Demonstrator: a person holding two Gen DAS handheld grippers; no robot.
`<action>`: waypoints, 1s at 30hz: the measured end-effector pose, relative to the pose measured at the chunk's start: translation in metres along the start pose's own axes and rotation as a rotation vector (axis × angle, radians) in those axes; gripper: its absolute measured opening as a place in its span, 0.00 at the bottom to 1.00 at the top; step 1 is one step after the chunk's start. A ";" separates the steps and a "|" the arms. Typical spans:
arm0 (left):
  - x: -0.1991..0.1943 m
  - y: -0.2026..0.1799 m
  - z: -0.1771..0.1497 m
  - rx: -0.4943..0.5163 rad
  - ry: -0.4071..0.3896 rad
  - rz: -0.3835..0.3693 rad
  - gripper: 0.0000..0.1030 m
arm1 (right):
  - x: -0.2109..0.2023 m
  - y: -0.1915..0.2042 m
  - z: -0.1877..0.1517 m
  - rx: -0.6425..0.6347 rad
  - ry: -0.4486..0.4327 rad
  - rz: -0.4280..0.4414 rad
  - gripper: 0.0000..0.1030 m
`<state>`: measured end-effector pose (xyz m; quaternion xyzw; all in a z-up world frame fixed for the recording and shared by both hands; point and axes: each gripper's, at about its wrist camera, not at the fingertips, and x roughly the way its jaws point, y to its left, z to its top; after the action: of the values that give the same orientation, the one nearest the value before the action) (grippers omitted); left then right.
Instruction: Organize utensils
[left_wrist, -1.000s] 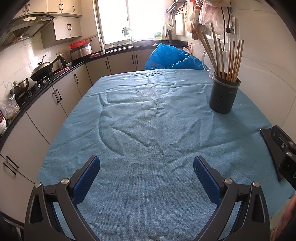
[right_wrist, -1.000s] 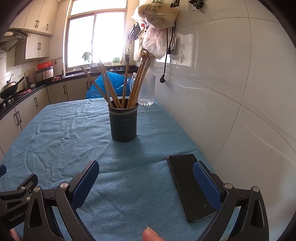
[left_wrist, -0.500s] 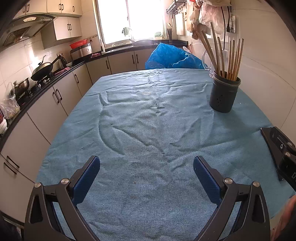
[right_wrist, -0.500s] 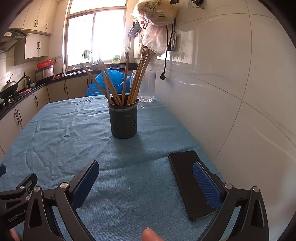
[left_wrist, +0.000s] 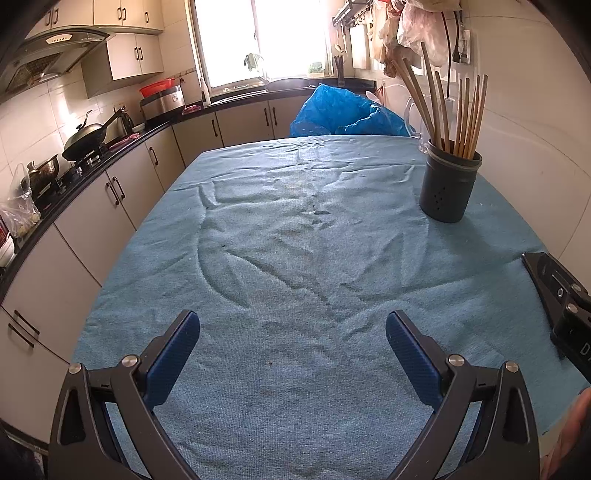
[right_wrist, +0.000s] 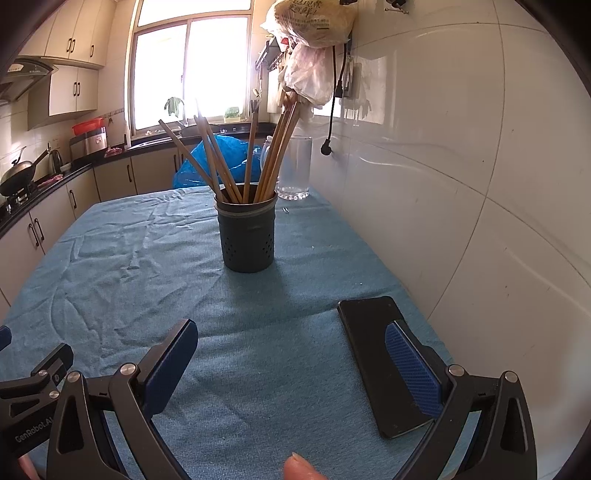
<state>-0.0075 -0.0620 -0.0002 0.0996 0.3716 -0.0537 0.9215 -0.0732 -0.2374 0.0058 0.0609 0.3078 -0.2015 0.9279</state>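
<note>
Both tongs, left (left_wrist: 292, 345) and right (right_wrist: 291, 354), released, empty above wrinkled blue tablecloth (left_wrist: 295, 240); kitchen cabinets (left_wrist: 92, 206) alongside.

Strong daylight pours through the blown-out kitchen window (right_wrist: 192, 74) at the far end, glaring off the glossy white wall tiles (right_wrist: 461, 129). The dark perforated cylindrical utensil holder (right_wrist: 246, 240) casts a soft shadow toward the camera. Fisheye bending curves the edges; corners vignette black.

A rough, wrinkled blue terry cloth (right_wrist: 147, 258) covers the surface under the matt dark perforated holder (right_wrist: 246, 236) of bare wooden chopsticks (right_wrist: 221, 162), beside a glossy black phone (right_wrist: 373, 354).
</note>
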 end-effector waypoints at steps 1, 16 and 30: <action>0.000 0.000 0.000 0.000 0.000 0.000 0.97 | 0.000 0.000 0.000 -0.001 0.002 0.001 1.00; 0.000 0.000 -0.001 0.002 0.002 0.002 0.97 | 0.004 -0.001 -0.002 0.001 0.014 0.004 1.00; 0.000 -0.001 -0.001 0.002 0.002 0.001 0.97 | 0.004 -0.003 -0.003 0.006 0.022 0.007 1.00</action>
<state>-0.0080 -0.0623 -0.0013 0.1008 0.3723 -0.0534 0.9211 -0.0726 -0.2405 0.0011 0.0668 0.3172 -0.1986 0.9249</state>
